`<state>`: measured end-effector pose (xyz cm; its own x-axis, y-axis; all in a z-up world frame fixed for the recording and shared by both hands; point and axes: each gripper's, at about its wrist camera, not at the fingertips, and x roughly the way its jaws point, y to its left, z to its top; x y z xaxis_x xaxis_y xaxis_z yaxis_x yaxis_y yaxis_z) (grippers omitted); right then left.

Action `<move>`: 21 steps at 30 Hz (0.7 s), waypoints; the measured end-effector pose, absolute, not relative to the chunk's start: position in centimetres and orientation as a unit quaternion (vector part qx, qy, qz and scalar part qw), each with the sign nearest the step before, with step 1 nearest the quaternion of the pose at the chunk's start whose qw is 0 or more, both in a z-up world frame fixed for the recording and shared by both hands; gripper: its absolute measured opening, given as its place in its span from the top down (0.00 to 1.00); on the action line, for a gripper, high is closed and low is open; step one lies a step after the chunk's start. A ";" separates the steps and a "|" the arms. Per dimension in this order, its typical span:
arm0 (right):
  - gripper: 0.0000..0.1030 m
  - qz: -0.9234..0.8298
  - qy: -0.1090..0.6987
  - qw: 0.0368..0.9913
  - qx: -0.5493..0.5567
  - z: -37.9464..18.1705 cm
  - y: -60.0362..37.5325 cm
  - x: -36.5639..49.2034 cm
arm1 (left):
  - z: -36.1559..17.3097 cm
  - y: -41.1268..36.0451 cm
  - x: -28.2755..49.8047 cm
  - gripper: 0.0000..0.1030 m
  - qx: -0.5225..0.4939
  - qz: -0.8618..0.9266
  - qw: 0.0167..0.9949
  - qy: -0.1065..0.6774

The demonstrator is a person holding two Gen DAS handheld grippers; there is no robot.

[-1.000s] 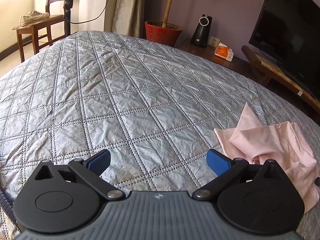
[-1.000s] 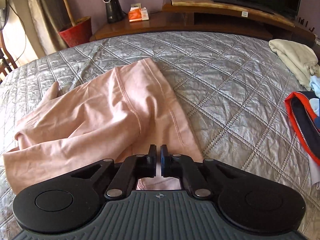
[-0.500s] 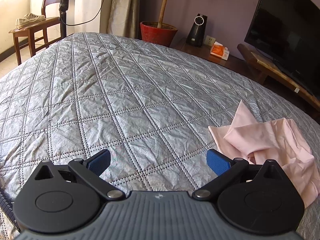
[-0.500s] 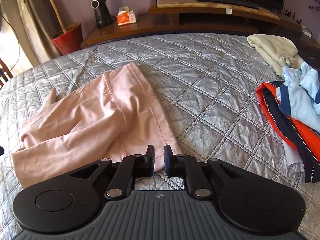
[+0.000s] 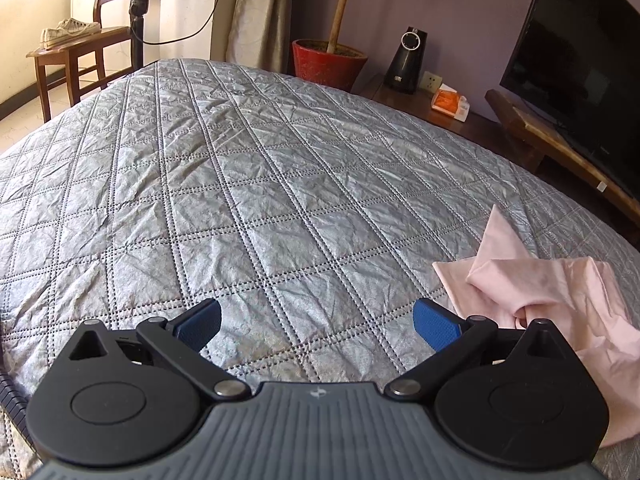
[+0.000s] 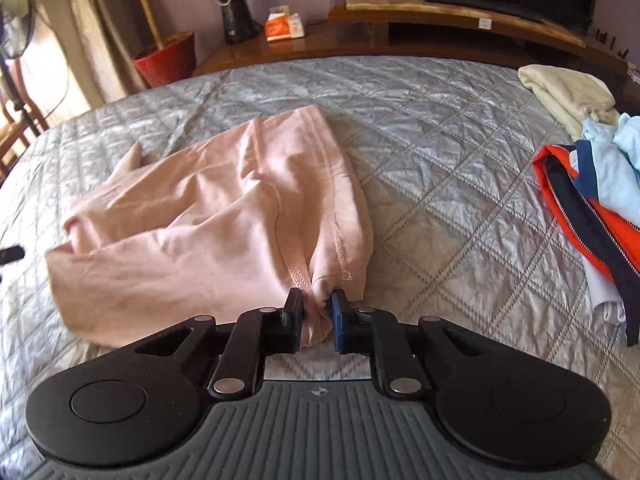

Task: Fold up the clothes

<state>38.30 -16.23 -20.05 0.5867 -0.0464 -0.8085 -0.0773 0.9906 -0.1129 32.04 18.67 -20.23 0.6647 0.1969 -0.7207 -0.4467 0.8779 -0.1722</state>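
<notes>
A pink garment (image 6: pixel 208 232) lies crumpled on the grey quilted bed (image 6: pixel 460 208). My right gripper (image 6: pixel 316 312) is shut on the garment's near hem, and bunched pink cloth sits between its jaws. The cloth rises from the bed toward the gripper. In the left wrist view the same pink garment (image 5: pixel 552 292) lies at the right, just beyond the right blue pad. My left gripper (image 5: pixel 316 324) is wide open and empty, low over the bare quilt (image 5: pixel 240 200).
A pile of clothes lies at the bed's right edge: a cream garment (image 6: pixel 568 92), a light blue one (image 6: pixel 616 160) and an orange and navy jacket (image 6: pixel 580 208). Beyond the bed stand a wooden TV bench (image 6: pixel 440 12), a red plant pot (image 5: pixel 328 62) and a chair (image 5: pixel 76 48).
My right gripper has closed on the pink garment's hem and lifted it, bunching the cloth. The left gripper has stayed open and drifted slightly.
</notes>
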 end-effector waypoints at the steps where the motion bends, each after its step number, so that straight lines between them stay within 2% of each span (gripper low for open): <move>1: 0.83 0.005 0.454 0.886 -0.096 -19.8 -15.9 37.6 | -20.2 18.8 31.9 0.01 -0.168 0.184 0.896 0.366; 3: 0.69 -0.004 0.452 0.879 -0.151 -19.3 -15.2 36.1 | -20.0 19.2 31.8 0.01 -0.167 0.191 0.897 0.363; 4: 0.59 -0.008 0.450 0.875 -0.178 -19.1 -14.9 35.4 | -20.0 19.3 31.8 0.01 -0.169 0.193 0.896 0.363; 5: 0.59 -0.012 0.448 0.870 -0.205 -18.8 -14.5 34.7 | -20.0 19.4 31.7 0.01 -0.170 0.194 0.895 0.363; 7: 0.58 0.010 0.422 0.888 -0.182 -17.0 -13.8 34.5 | -20.1 19.4 31.8 0.01 -0.169 0.197 0.894 0.366; 9: 0.51 0.052 0.403 0.901 -0.150 -15.5 -11.9 35.6 | -20.1 19.3 31.9 0.01 -0.167 0.199 0.893 0.368; 12: 0.36 0.123 0.384 0.906 -0.127 -14.2 -8.3 37.6 | -20.1 19.2 32.0 0.01 -0.167 0.197 0.893 0.370; 13: 0.24 0.148 0.383 0.903 -0.126 -14.2 -6.8 38.6 | -20.1 19.2 32.0 0.01 -0.167 0.195 0.893 0.370; 14: 0.19 0.174 0.383 0.899 -0.125 -14.3 -5.3 39.6 | -20.1 19.3 31.9 0.01 -0.167 0.194 0.893 0.370; 16: 0.20 0.211 0.378 0.888 -0.153 -14.8 -1.7 41.1 | -20.1 19.5 31.8 0.01 -0.168 0.194 0.894 0.368; 18: 0.29 0.230 0.373 0.878 -0.192 -15.6 0.8 41.7 | -20.0 19.7 31.8 0.01 -0.170 0.195 0.894 0.366; 19: 0.43 0.237 0.370 0.873 -0.211 -16.1 1.9 41.9 | -20.0 19.8 31.8 0.01 -0.172 0.196 0.893 0.366; 20: 0.51 0.244 0.367 0.868 -0.230 -16.5 3.0 42.0 | -20.0 20.0 31.8 0.01 -0.175 0.197 0.893 0.366; 21: 0.51 0.251 0.363 0.862 -0.248 -17.0 4.0 42.2 | -20.1 20.1 31.7 0.01 -0.176 0.197 0.892 0.366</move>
